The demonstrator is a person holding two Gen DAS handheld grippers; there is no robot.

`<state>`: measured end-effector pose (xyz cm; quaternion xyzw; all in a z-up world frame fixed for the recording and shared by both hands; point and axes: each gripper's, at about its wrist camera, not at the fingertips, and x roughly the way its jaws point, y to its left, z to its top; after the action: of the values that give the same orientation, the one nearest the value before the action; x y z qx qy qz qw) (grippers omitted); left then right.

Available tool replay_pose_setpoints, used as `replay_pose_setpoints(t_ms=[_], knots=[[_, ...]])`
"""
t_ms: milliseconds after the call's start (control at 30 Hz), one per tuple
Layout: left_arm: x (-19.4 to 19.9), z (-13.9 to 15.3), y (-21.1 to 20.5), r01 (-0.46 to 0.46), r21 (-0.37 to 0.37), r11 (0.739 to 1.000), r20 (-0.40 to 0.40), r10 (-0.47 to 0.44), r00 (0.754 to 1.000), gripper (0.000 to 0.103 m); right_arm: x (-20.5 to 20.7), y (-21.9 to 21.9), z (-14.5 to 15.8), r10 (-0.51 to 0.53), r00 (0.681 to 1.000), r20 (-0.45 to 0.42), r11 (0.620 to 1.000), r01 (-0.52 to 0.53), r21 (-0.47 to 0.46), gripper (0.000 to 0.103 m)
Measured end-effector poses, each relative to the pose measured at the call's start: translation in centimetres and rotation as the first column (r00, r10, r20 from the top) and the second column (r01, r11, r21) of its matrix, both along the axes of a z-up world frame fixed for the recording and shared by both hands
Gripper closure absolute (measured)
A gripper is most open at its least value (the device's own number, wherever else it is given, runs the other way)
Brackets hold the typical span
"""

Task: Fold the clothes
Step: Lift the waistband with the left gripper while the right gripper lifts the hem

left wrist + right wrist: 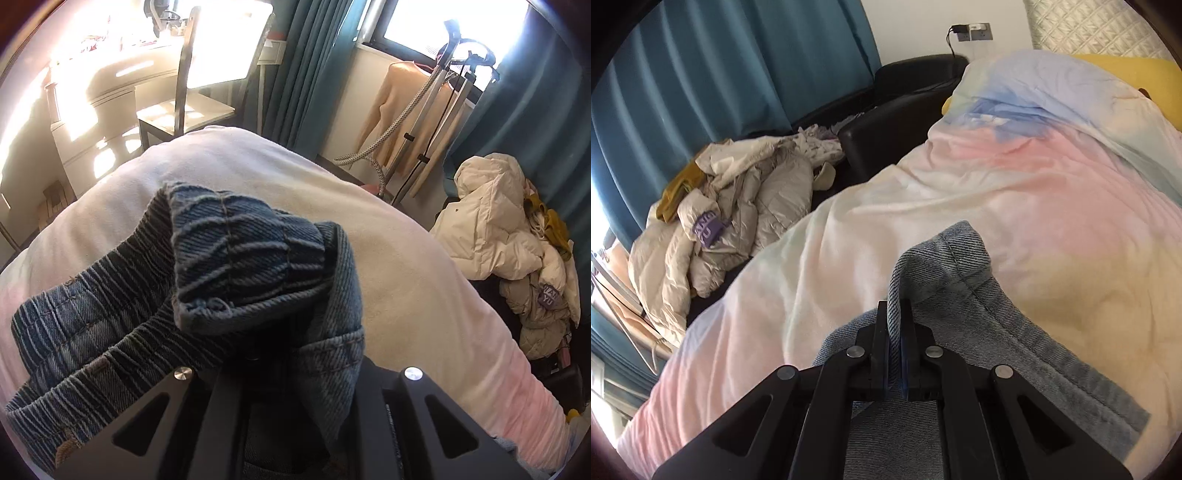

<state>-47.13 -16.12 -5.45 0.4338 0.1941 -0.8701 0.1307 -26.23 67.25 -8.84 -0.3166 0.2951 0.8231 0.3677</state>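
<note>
Blue denim jeans [240, 251] with a ribbed elastic waistband are bunched up in the left wrist view and drape over my left gripper [280, 332]. Its fingertips are hidden under the cloth, and the denim hangs from them above the pale duvet [406, 258]. In the right wrist view my right gripper [895, 325] is shut on a stitched edge of the jeans [960, 258]. That edge stands up in a fold between the pads, while the rest of the denim lies flat on the pastel duvet [1034, 177].
A heap of cream puffer jackets [498, 229] [731, 206] lies beside the bed. A garment steamer stand [424, 122] with a peach top, a chair [184, 110] and teal curtains [720, 74] stand beyond. A black armchair [886, 129] and a yellow pillow [1137, 74] are near the headboard.
</note>
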Motion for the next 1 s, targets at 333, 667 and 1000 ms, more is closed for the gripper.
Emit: replay_pose_setpoints(t_ms=[333, 667, 1000], knots=[[2.6, 2.2, -1.4, 0.088, 0.128, 0.988, -0.072, -0.079, 0.994, 0.081, 2.4, 0.3, -0.7, 0.122, 0.992, -0.036, 0.988, -0.125, -0.088, 0.089], [16.2, 6.1, -3.0, 0.177, 0.363, 0.915, -0.283, -0.072, 0.956, 0.030, 14.1, -2.1, 2.0, 0.102, 0.972, -0.212, 0.972, -0.142, -0.186, 0.053], [21.7, -3.7, -4.6, -0.004, 0.670, 0.743, -0.012, 0.016, 1.000, 0.030, 21.3, -5.0, -3.7, -0.033, 0.926, -0.377, 0.869, -0.160, -0.468, 0.035]])
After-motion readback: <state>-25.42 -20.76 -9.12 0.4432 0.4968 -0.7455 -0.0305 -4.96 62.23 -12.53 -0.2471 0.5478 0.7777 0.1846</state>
